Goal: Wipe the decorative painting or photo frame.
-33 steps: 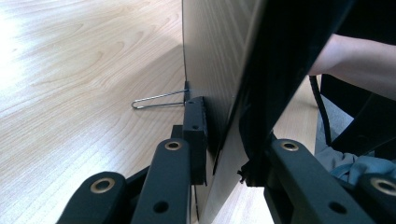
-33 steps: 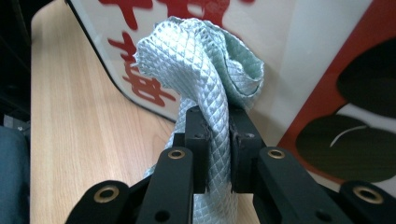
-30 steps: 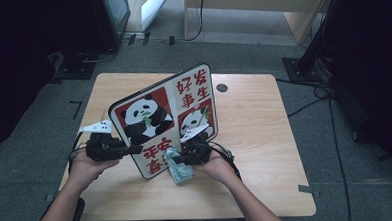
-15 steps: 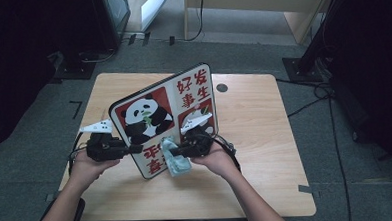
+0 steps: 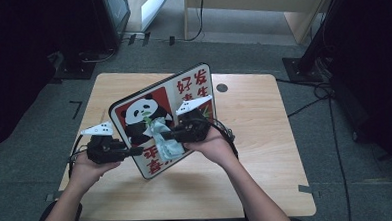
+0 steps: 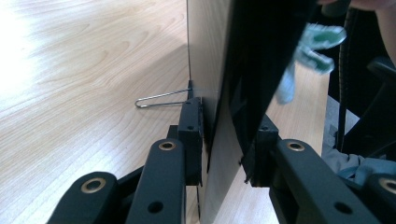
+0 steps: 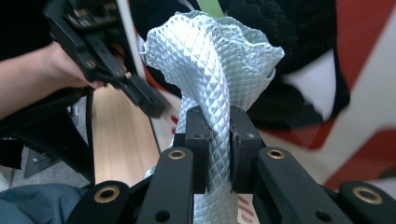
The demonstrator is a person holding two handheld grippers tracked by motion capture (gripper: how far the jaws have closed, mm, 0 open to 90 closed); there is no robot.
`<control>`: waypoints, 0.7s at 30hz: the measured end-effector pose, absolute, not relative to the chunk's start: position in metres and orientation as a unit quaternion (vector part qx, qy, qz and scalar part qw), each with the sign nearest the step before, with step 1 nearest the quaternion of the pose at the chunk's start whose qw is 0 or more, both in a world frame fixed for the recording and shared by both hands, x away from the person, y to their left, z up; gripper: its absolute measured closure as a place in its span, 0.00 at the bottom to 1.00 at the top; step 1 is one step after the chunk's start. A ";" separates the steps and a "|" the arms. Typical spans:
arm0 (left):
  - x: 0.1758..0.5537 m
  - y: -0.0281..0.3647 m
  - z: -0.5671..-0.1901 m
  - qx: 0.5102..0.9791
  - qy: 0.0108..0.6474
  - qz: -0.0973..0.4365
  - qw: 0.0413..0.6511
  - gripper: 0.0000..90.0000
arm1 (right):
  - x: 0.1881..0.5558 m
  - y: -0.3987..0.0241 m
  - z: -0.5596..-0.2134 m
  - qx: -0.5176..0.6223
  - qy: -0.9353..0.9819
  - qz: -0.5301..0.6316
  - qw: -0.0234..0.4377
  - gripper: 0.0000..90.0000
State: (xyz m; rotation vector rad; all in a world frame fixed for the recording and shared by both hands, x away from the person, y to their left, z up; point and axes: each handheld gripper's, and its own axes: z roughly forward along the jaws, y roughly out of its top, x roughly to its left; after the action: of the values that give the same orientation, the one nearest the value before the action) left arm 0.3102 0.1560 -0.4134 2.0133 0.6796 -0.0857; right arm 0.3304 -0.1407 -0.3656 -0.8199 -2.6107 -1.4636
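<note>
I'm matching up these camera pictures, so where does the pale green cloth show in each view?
High view: cloth at centre, against the panda board.
Left gripper view: upper right, beyond the board's edge.
Right gripper view: centre, pinched between the jaws.
Shared landmark: the panda board.

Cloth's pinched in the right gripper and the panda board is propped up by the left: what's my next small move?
Probably press the cloth against the panda board and wipe across the panda. The right gripper is shut on the cloth just in front of the board's face, and the left gripper straddles the board's edge, holding it upright.
</note>
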 end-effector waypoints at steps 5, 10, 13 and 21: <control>0.308 0.161 -0.413 0.823 0.287 -0.034 0.489 0.81 | 0.330 -0.135 -0.348 -0.245 -0.842 -0.482 0.003 0.90; 0.304 0.165 -0.413 0.821 0.292 -0.032 0.489 0.83 | 0.330 -0.130 -0.337 -0.228 -0.845 -0.484 -0.011 0.90; 0.303 0.166 -0.413 0.818 0.299 -0.031 0.490 0.84 | 0.332 -0.128 -0.332 -0.223 -0.843 -0.490 -0.012 0.90; 0.300 0.166 -0.414 0.813 0.309 -0.033 0.493 0.86 | 0.343 -0.122 -0.302 -0.203 -0.835 -0.511 -0.028 0.90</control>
State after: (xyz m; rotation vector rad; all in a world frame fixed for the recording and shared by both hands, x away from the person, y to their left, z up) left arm 0.2999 0.1658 -0.4142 1.9716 0.7485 -0.0792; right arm 0.3434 -0.1217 -0.3025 -0.6488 -2.6701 -1.6348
